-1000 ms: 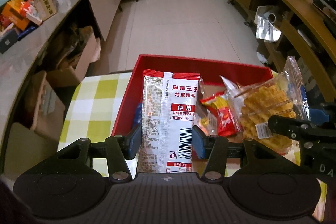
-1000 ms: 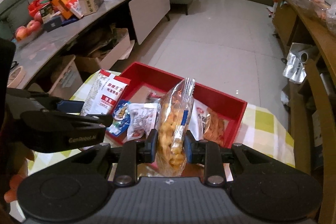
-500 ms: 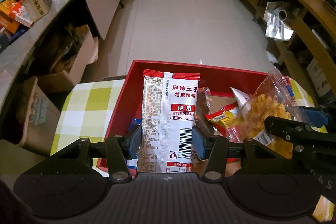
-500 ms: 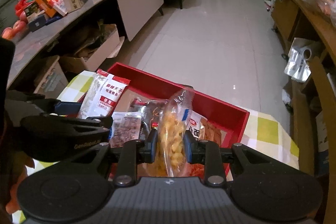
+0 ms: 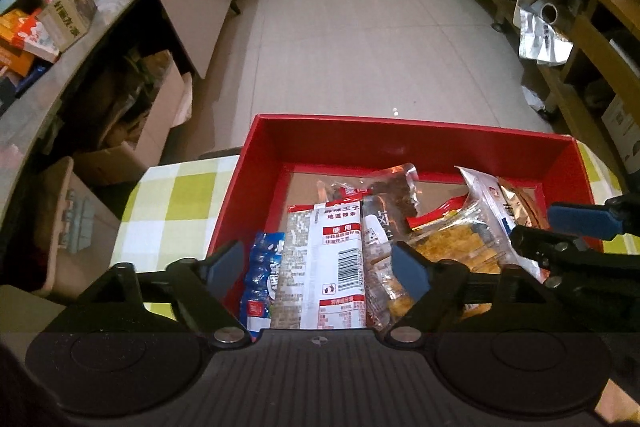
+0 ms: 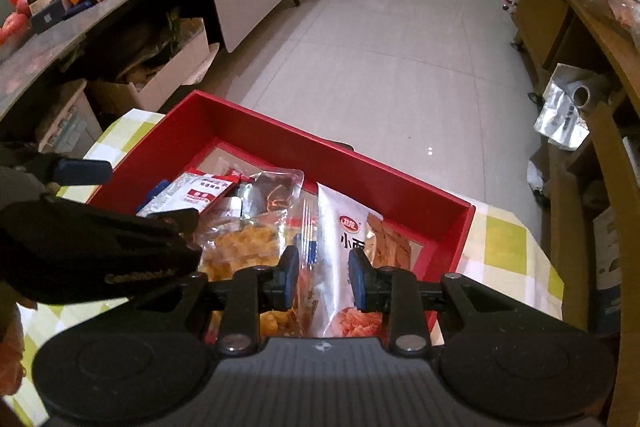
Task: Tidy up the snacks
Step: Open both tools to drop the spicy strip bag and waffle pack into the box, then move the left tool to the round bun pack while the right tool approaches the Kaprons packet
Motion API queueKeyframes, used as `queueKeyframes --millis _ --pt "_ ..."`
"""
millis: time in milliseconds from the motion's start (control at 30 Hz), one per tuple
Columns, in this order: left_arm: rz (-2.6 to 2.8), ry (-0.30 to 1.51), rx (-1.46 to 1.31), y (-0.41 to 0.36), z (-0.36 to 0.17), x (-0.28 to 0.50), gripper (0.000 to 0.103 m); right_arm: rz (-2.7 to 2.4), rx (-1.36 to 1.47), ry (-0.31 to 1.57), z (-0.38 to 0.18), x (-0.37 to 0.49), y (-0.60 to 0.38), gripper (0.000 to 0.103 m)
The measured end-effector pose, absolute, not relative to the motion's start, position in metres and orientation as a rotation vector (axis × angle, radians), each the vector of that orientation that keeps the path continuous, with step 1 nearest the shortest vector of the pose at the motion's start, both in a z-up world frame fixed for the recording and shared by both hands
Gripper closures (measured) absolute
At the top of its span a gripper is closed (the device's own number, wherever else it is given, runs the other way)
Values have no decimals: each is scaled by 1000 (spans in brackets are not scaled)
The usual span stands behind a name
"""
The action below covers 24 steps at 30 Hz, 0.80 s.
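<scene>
1. Left gripper [image 5: 318,267]: jaws opening, blue pads clear of the white packet [image 5: 322,267], which lies between them, let go, on the pile in the red box [image 5: 416,131].
2. Right gripper [image 6: 323,279]: pads close together. The clear bag of yellow snacks [image 6: 244,247] runs up to them, but whether its edge is pinched I cannot tell; the fingers hide the contact.
3. Risk: white packet rests tilted on the blue packet [image 5: 262,275] at the near wall. If the left gripper drags it on the way out, it could slide onto the checked cloth [image 5: 176,203].
4. Risk: grippers sit near each other over the box. A sideways pull by either could knock the other.
5. Risk: the yellow-snack bag looks brittle inside. Pressing it down among the other packets may crush the contents.
6. Risk: the silver packet [image 6: 352,227] lies just under the right pads and could be caught on lifting.
</scene>
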<state>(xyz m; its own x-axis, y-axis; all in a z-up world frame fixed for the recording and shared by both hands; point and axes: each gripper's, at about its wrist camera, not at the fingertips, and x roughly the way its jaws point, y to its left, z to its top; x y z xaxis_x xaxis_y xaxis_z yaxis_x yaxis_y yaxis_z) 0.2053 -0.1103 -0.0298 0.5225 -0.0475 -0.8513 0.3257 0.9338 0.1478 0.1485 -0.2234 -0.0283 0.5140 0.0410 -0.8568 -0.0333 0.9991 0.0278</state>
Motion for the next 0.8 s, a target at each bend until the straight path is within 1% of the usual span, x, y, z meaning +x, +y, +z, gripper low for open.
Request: queueKeyframes --millis 133,300,533,633,800 --pt "-232 1001 302 -109 -26 201 16 51 -20 1042 -26 140 -220 63" --pt "-253 1016 295 -106 -22 187 16 64 -34 1033 -12 123 -220 53" --pt "-297 1049 276 -101 -20 160 16 76 -43 1048 -2 87 -228 50" --pt "-332 1077 271 -103 -23 145 16 86 -43 1068 -3 66 -234 43" --pt "-399 1113 297 -114 -32 114 16 66 -34 1108 -11 36 -250 42"
